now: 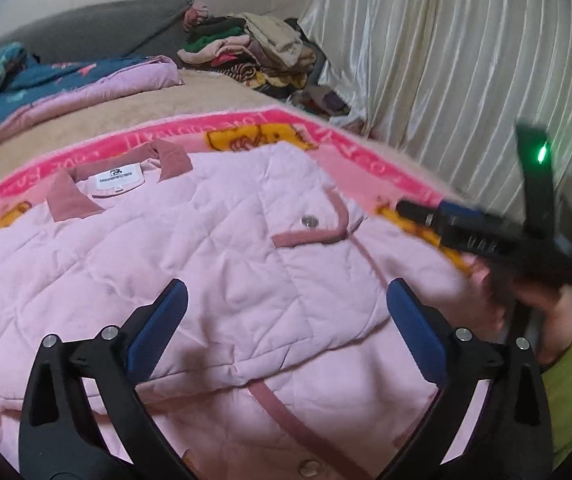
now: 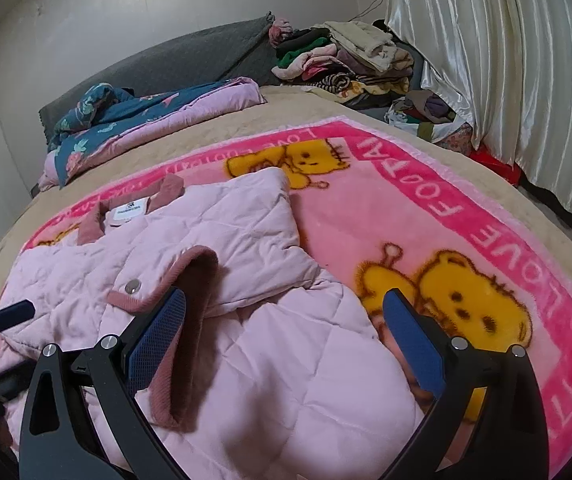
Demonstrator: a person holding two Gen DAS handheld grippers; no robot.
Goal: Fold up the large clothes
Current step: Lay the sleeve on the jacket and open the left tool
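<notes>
A: Nearest the lens, the left gripper (image 1: 286, 320) has its blue-padded fingers (image 1: 158, 328) spread wide with nothing pinched between them, hanging just above the pale pink quilted jacket with dusty-rose trim (image 1: 190, 248).

B: And the right gripper (image 2: 286, 336)?

A: Also spread wide and empty. Its left pad sits beside the rolled rose cuff of the sleeve (image 2: 190, 320) that lies across the jacket's front; the other pad is out over the jacket's right edge.

B: Where does the jacket lie?

A: Collar (image 1: 118, 184) toward the head of the bed, body flat on the bright pink fleece blanket with yellow bears (image 2: 426, 240), toward that blanket's left side; the blanket's right part is bare. The silver snap (image 1: 309, 222) faces up.

B: So the step is the next fold?

A: I judge so: one sleeve looks laid in, the hem still to come up. Pinch only the jacket's padded layers at the near edge, not the fleece beneath, one gripper at each corner, and lift both evenly so the quilting doesn't twist.

B: Risks?

A: The padding is bulky and may spring back; the cuff may drag loose.

B: Beyond it?

A: A blue floral quilt (image 2: 126, 120) near the headboard, a pile of folded clothes (image 2: 346, 60) at the far corner, cream curtain (image 2: 506, 80) on the right.
</notes>
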